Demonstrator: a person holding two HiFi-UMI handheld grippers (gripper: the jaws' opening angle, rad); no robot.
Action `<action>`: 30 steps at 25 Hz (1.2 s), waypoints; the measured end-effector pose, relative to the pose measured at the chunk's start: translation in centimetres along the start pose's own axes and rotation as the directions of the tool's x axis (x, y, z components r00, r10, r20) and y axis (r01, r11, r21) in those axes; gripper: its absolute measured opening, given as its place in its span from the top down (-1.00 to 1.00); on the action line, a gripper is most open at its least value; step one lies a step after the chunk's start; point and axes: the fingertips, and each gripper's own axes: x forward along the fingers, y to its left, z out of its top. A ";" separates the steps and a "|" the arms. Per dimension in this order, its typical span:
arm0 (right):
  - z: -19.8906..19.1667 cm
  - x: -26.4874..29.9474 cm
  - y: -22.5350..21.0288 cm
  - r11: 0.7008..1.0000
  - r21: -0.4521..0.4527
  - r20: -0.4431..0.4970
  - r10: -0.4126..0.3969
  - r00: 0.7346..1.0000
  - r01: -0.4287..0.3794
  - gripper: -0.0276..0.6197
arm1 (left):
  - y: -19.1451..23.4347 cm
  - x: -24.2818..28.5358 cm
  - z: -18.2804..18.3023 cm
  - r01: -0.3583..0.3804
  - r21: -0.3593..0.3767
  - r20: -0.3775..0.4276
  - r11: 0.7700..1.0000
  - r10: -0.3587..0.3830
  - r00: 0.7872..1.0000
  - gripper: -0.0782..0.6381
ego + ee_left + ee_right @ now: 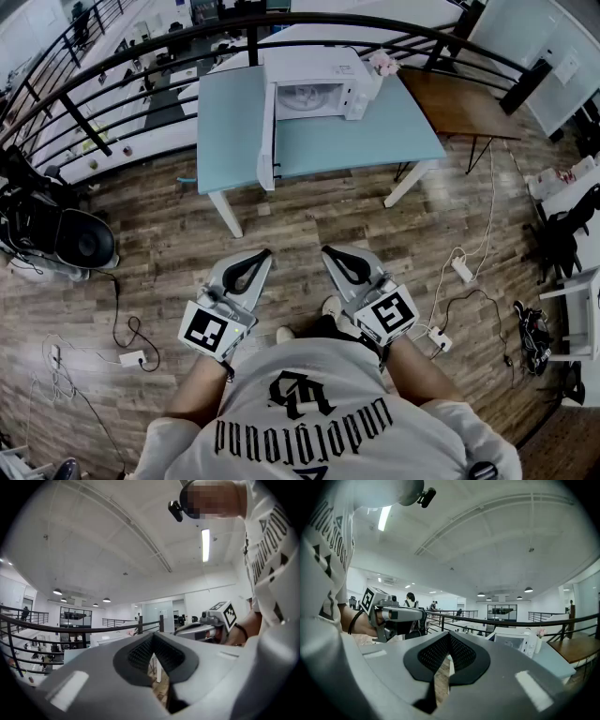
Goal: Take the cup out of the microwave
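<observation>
Left tool (261, 255) and right tool (330, 253) are both sitting closed w/ nothing between the jaws, side by side, well apart from the microwave (323, 67), facing its front. The microwave is standing on the blue desk (375, 136), its door (267, 131) hanging open at its left. The cup I cannot make out, the microwave's inside is showing too small

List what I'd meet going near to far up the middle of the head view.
Shirt → left gripper and right gripper, abreast → table → microwave → railing
</observation>
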 end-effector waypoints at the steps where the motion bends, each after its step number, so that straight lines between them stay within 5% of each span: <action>1: 0.0 0.0 -0.2 1.000 -0.001 0.001 -0.001 1.000 0.001 0.91 | 0.0 0.2 0.0 0.000 0.003 0.001 1.000 0.000 1.000 0.64; 13: -1.0 -0.3 -5.1 1.000 0.005 0.003 -0.010 1.000 0.010 0.91 | -0.1 5.4 -0.9 0.008 -0.004 -0.020 1.000 -0.008 1.000 0.64; 30: -2.5 -3.3 -21.7 1.000 0.013 0.031 -0.003 1.000 0.003 0.91 | 0.5 20.7 -1.6 -0.055 0.005 -0.047 0.998 0.055 0.997 0.64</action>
